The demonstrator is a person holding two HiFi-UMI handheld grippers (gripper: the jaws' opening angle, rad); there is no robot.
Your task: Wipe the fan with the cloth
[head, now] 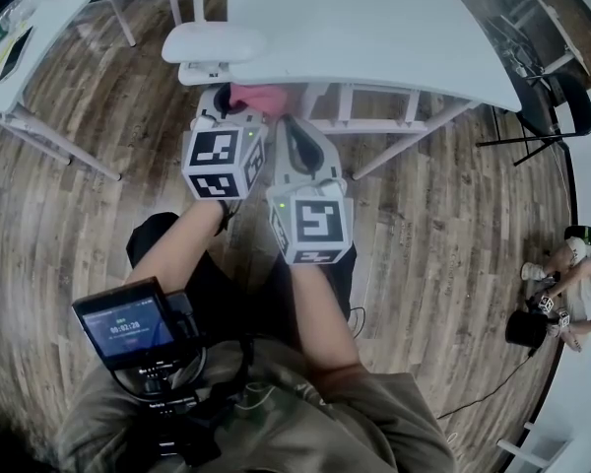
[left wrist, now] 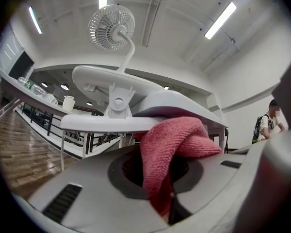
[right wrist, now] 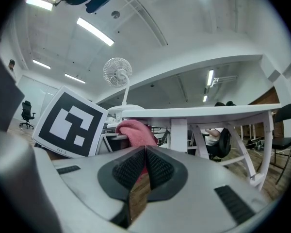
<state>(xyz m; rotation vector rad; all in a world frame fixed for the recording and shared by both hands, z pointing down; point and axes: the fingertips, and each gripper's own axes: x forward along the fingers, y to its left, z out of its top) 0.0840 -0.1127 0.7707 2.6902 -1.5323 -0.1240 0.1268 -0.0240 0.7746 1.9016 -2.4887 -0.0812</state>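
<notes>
The fan (left wrist: 111,27) is white plastic: a round wire-cage head on a thin curved neck, with a broad smooth base at the near left corner of the white table (head: 374,28). The cloth (left wrist: 172,144), pink and nubby, is bunched close under that table edge. The left gripper (left wrist: 160,178) has its jaws clamped on the cloth's lower folds. Just beside it, the right gripper (right wrist: 144,166) has its ribbed black pads pressed together with nothing between them. Plank wood floor (head: 98,166) lies all around. A black chair (head: 561,106) stands by the table's right end.
</notes>
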